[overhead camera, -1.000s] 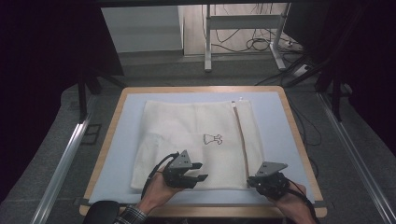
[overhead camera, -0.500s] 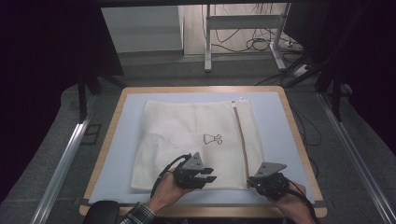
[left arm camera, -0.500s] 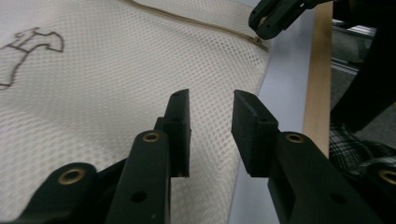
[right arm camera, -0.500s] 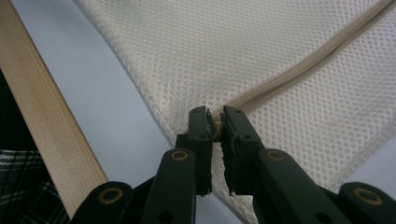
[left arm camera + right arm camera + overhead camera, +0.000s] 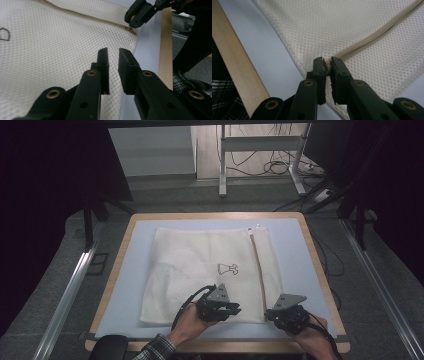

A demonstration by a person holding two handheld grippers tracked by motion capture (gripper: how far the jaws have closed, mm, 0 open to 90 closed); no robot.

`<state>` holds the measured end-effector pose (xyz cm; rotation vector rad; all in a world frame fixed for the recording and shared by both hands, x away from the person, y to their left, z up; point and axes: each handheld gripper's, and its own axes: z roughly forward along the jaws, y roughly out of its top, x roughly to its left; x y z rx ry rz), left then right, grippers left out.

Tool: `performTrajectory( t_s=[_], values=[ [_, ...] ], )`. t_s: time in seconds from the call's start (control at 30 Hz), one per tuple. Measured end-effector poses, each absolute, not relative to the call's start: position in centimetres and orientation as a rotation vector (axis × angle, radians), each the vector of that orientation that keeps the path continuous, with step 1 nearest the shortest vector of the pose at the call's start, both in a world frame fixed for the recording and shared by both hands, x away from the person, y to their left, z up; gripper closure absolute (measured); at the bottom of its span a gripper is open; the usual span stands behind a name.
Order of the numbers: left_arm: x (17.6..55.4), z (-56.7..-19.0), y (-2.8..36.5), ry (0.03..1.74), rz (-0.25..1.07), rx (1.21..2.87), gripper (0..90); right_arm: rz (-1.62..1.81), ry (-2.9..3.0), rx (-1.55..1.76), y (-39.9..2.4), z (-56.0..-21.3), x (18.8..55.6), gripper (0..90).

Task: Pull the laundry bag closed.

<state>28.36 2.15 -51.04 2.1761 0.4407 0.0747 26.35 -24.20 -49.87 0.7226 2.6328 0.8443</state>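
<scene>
At a wood-rimmed table [image 5: 116,285] with a pale blue top, we see a white mesh laundry bag [image 5: 200,265] lying flat near the middle, its beige zipper [image 5: 258,265] running down its right side. The right gripper [image 5: 326,65] pinches the near end of that zipper, at the bag's front right corner, its jaws pressed onto the small pull. The left gripper [image 5: 113,56] hovers over the mesh just beside it, near the bag's front edge; its jaws have just been closing and stand a narrow gap apart with nothing between them. In the high view, both hands come in from the table's near edge, the left gripper [image 5: 224,309] close to the right gripper [image 5: 280,316].
</scene>
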Motion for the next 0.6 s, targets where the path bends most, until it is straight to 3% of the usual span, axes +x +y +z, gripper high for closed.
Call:
performTrajectory(
  t_s=[0.2, 0.6],
  values=[
    [28.3, -51.2, 1.2, 0.426, 0.046, 2.176, 89.3, 0.842, 2.631, 0.722, -24.2, -49.9, 26.3, 81.6],
    [28.3, -51.0, -1.3, 0.349, 0.053, 2.205, 89.7, 0.845, 2.626, 0.738, -24.2, -49.9, 26.3, 81.4]
  ],
)
